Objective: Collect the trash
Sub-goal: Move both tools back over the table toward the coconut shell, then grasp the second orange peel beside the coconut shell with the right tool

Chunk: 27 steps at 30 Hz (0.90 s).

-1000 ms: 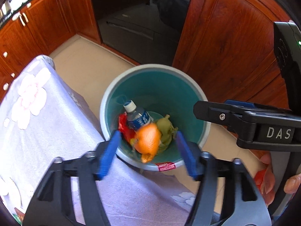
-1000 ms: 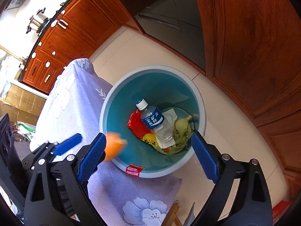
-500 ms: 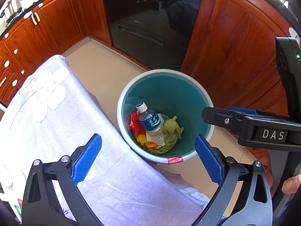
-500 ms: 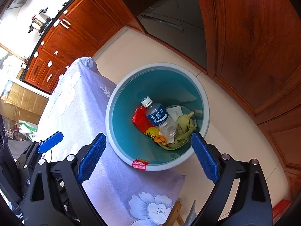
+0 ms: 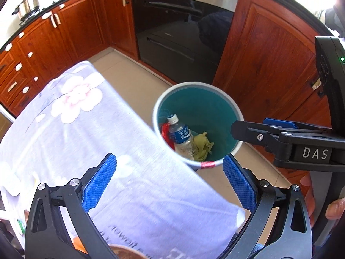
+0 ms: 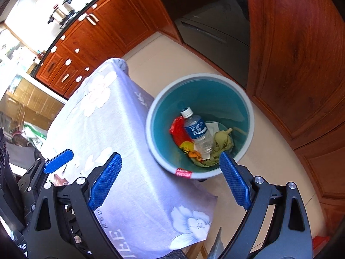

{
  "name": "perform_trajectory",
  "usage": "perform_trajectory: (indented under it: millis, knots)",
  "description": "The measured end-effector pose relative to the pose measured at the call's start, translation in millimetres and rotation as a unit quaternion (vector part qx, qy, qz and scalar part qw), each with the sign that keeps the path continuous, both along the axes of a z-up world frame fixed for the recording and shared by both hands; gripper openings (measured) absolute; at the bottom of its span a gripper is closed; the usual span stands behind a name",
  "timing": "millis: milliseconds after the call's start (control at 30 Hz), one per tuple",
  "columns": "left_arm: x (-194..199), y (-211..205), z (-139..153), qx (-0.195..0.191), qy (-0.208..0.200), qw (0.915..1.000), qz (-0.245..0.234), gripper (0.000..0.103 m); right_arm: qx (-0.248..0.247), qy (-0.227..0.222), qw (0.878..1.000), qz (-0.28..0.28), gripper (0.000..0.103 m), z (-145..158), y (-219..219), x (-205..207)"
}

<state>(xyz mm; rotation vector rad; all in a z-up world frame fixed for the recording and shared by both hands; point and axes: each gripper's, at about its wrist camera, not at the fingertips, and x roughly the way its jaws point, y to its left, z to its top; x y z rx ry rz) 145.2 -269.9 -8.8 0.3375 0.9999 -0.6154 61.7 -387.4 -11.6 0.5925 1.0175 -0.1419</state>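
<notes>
A grey bin [image 5: 198, 84] with a teal inside stands on the floor beside the table. It holds a clear water bottle [image 5: 181, 133], a red wrapper [image 5: 165, 129] and green-yellow peel [image 5: 202, 144]. The right wrist view shows the same bin [image 6: 200, 76] with the bottle [image 6: 197, 131] and orange peel [image 6: 195, 154] low in it. My left gripper [image 5: 170, 183] is open and empty, above the table edge short of the bin. My right gripper [image 6: 170, 181] is open and empty too, and reaches in from the right [image 5: 258, 125] in the left wrist view.
A lilac floral cloth [image 5: 86, 129] covers the table, whose corner [image 6: 194, 226] hangs beside the bin. Red-brown cabinets [image 5: 269, 54] and a black oven [image 5: 183, 32] stand behind it. Pots [image 5: 28, 4] sit on the far counter. A hand [image 5: 334, 207] holds the right gripper.
The orange peel left my left gripper's jaws and now lies in the bin. Those jaws opened wide. Both grippers drew back and up from the bin over the table.
</notes>
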Motion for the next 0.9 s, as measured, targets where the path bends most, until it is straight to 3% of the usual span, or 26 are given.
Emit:
perform_trajectory:
  millis: [67, 467, 667, 900]
  knots:
    - [-4.7, 17.0, 3.6, -0.004, -0.004, 0.9999, 0.008, 0.099, -0.003, -0.003, 1.000, 0.006, 0.095, 4.9, 11.7, -1.7]
    - [-22.4, 146.5, 6.7, -0.012, -0.013, 0.9960, 0.087, 0.099, -0.019, -0.003, 0.996, 0.086, 0.095, 17.1, 111.9, -3.5]
    - [-31.3, 212.6, 0.7, -0.026, -0.007, 0.9906, 0.134, 0.099, -0.035, 0.014, 0.989, 0.141, 0.095, 7.1, 171.8, -8.1]
    - [-49.7, 258.2, -10.4, -0.025, -0.012, 0.9871, 0.158, 0.099, -0.044, 0.023, 0.983, 0.175, 0.095, -10.6, 214.1, -14.9]
